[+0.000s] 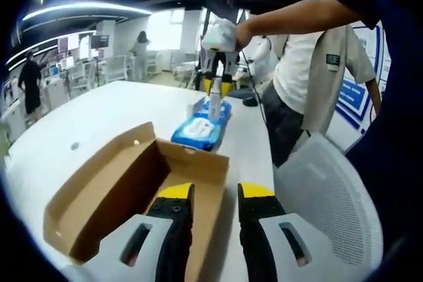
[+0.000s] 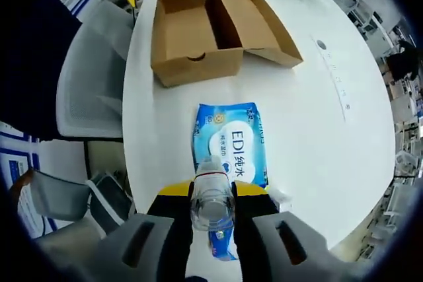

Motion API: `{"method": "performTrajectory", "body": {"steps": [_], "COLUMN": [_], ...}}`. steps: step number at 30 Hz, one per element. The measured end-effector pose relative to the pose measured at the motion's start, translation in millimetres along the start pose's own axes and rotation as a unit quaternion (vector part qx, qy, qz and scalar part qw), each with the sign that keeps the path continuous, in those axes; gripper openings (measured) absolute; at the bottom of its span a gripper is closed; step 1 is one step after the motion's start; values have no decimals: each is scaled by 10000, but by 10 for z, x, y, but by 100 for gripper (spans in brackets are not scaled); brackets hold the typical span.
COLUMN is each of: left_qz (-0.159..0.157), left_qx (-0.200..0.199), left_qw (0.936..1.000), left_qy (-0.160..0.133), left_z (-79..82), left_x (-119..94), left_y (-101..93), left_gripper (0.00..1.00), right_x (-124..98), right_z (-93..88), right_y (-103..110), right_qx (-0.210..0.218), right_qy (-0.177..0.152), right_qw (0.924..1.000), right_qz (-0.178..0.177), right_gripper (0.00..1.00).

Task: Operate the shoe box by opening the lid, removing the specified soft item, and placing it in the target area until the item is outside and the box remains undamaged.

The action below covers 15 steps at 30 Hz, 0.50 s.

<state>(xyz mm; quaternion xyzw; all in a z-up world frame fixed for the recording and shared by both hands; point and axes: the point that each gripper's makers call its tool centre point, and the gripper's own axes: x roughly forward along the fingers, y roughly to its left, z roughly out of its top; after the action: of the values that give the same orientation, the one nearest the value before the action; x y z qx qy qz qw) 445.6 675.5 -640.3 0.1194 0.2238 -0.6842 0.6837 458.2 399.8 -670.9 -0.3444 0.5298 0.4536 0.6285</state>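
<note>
1. On the white table [image 2: 344, 137] the shoe box [image 2: 198, 31] is seen already open, its lid folded back and its inside apparently bare.
2. Beyond the box, the blue wipes pack [image 2: 230, 143] is laid flat outside it, long axis running toward the right gripper [image 2: 212, 193], which is nearer and directly above.
3. A clear bottle [image 2: 212, 199] is pinched between the right jaws.
4. The left gripper [image 1: 215, 193] is held spread at the box's near end.

Right gripper [image 2: 213, 199]: jaws clamped on a clear bottle [image 2: 212, 197], at 6 o'clock. Left gripper [image 1: 215, 193]: jaws parted, nothing between.
</note>
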Motion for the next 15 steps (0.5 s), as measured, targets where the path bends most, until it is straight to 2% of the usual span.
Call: {"method": "performTrajectory", "body": {"steps": [15], "left_qz": [104], "left_qx": [18], "left_qw": [9999], "left_qy": [-119], "left_z": [179], "left_x": [98], "left_y": [90], "left_gripper": [23], "right_x": [38], "right_z": [-41], "right_y": [-290], "right_qx": [-154], "right_qy": [77], "right_qw": [9999], "right_qz": [-7], "right_gripper": [20]}}
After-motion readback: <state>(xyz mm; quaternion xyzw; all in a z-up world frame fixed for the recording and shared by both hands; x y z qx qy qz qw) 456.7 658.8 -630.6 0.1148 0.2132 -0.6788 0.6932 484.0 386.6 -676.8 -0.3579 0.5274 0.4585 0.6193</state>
